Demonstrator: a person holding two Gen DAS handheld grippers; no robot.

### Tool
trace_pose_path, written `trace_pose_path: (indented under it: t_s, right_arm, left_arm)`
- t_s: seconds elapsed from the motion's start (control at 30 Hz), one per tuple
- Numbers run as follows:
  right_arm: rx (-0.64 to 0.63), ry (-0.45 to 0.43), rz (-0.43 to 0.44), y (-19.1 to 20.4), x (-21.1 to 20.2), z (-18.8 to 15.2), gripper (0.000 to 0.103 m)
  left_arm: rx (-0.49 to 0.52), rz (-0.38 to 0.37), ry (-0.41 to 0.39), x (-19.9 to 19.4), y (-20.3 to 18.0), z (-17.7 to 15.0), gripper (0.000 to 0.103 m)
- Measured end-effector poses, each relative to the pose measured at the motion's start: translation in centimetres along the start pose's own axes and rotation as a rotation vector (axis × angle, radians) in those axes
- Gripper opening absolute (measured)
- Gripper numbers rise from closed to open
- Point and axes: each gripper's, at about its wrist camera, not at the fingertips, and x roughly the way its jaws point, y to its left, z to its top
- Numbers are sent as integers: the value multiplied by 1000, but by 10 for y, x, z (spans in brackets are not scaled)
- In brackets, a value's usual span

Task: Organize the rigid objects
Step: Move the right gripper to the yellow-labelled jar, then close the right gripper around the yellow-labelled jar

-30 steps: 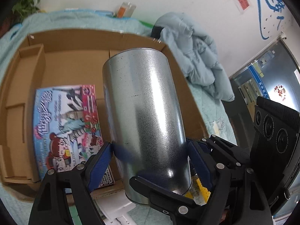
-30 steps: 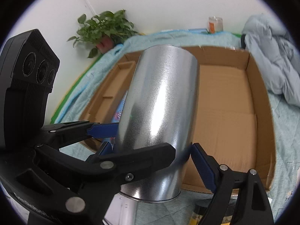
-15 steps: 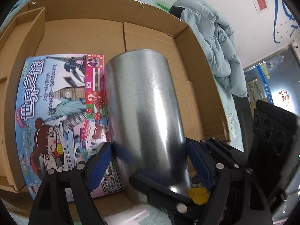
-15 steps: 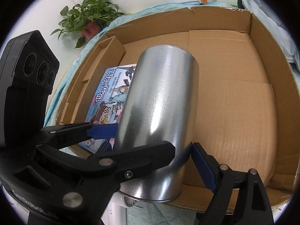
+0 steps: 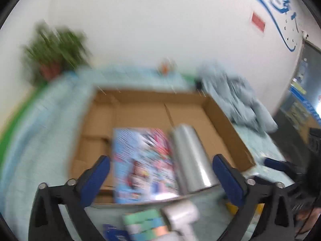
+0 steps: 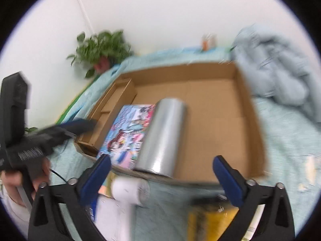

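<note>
A: Grippers?
B: Your left gripper (image 5: 161,169) and right gripper (image 6: 161,169) have both just spread wide, nothing pinched between the pads.
A: The metal cylinder (image 6: 161,135)?
B: Lying on its side in the cardboard box (image 6: 216,100), near edge, just beside the colourful game box (image 6: 128,132) at its 9 o'clock. Frames are blurred.
A: Outside it?
B: A white device (image 6: 128,190) at 6 o'clock on the light blue cloth (image 6: 291,136).

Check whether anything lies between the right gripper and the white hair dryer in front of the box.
Nothing visible does. The white hair dryer lies on the blanket just below the open right gripper, outside the cardboard box.
</note>
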Motion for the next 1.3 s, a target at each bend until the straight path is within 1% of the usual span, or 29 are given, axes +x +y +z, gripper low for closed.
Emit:
trace_pose_path:
  t_s: [0.03, 0.07, 0.13, 0.17, 0.2, 0.23, 0.3, 0.37, 0.43, 0.47, 0.5, 0.57, 0.67, 0.77, 0.8, 0.83, 0.87, 0.93, 0.97, 1.03, 1.13, 1.2, 1.27, 1.3]
  right_arm:
    - [15, -30, -26, -11, -11, -9, 102]
    - [37, -18, -63, -27, -16, -23, 102]
    - [71, 83, -100, -47, -3, -38, 102]
    - [102, 146, -104, -58, 6, -48, 98]
    - [127, 179, -96, -65, 11, -55, 94]
    - [146, 201, -84, -69, 16, -62, 87]
    - [177, 211, -43, -74, 24, -70, 86]
    - [213, 237, 2, -74, 28, -75, 86]
    - [199, 257, 7, -64, 29, -80, 82]
    - [176, 251, -13, -57, 25, -83, 81]
    - [154, 256, -28, -48, 23, -86, 81]
    - [126, 268, -30, -31, 14, -96, 81]
    - [112, 290, -11, -10, -5, -119, 81]
    - [89, 302, 6, 8, -25, -144, 81]
    - [93, 316, 27, 15, -29, -150, 81]
    - [100, 335, 65, 22, -32, -155, 82]
    - [112, 359, 138, 27, -37, -162, 82]
    - [149, 368, 254, 30, -43, -169, 82]
    - [168, 369, 283, 27, -46, -170, 82]
    - [180, 374, 283, 18, -45, -170, 82]
    - [215, 450, 278, 1, -30, -173, 81]
    - [197, 508, 258, 5, -21, -180, 74]
    - [154, 566, 235, 15, -12, -191, 70]
    - [144, 585, 241, 19, -9, -194, 68]
  left_arm:
    - [25, 40, -41, -18, 2, -5, 103]
    - [46, 64, -60, -30, 4, -10, 103]
    - [70, 125, -61, -52, 7, -24, 103]
    - [65, 146, -45, -60, 9, -31, 103]
    - [59, 147, -28, -65, 11, -39, 103]
    - [51, 139, -6, -70, 11, -44, 103]
    - [30, 105, 33, -80, 16, -57, 103]
    - [-2, 67, 57, -86, 14, -66, 103]
    - [-37, -8, 99, -91, 12, -76, 103]
    - [-51, -46, 123, -91, 10, -81, 103]
    - [-68, -103, 162, -90, 6, -87, 103]
    - [-92, -186, 218, -86, -4, -96, 103]
    - [-121, -333, 323, -77, -24, -118, 102]
    - [-194, -458, 376, -71, -40, -135, 102]
    - [-216, -500, 404, -68, -46, -145, 102]
    - [-223, -520, 429, -65, -50, -151, 102]
    - [-223, -531, 453, -63, -54, -158, 102]
    - [-208, -530, 505, -57, -64, -174, 102]
    - [-208, -527, 525, -55, -66, -180, 102]
    - [-227, -528, 565, -50, -68, -192, 102]
    - [-249, -514, 590, -50, -67, -205, 102]
    - [-255, -491, 599, -52, -65, -212, 102]
    - [-265, -467, 612, -51, -60, -215, 102]
    - [-272, -457, 622, -51, -56, -218, 102]
